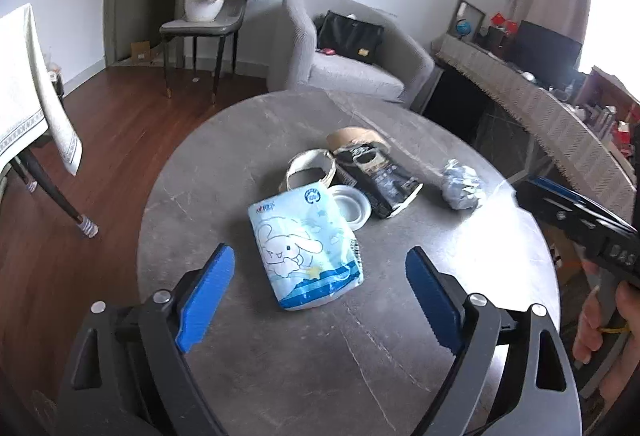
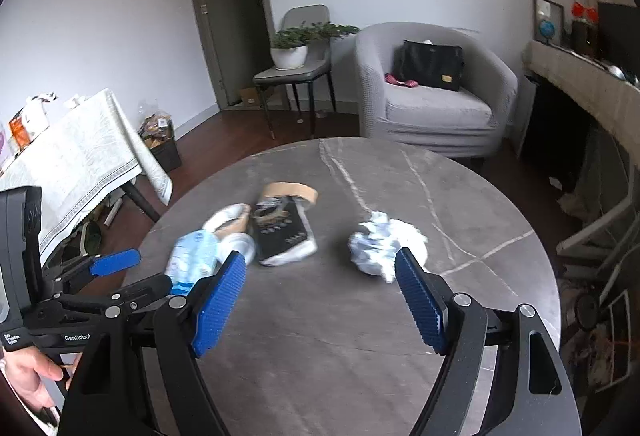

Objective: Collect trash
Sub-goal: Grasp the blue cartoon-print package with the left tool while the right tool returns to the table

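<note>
Ribbed blue fingers (image 1: 208, 300) of the left gripper (image 1: 320, 260) gape around a glossy tissue pack (image 1: 306, 250) mid-frame; the right gripper (image 2: 320, 268) stands wide, empty, near crumpled paper (image 2: 380, 244) on the round stone-look table (image 2: 320, 336).

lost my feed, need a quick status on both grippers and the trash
Left gripper open, over the blue tissue pack. Right gripper open, nearing the crumpled paper ball. Nothing held; path clear on the round table.
</note>
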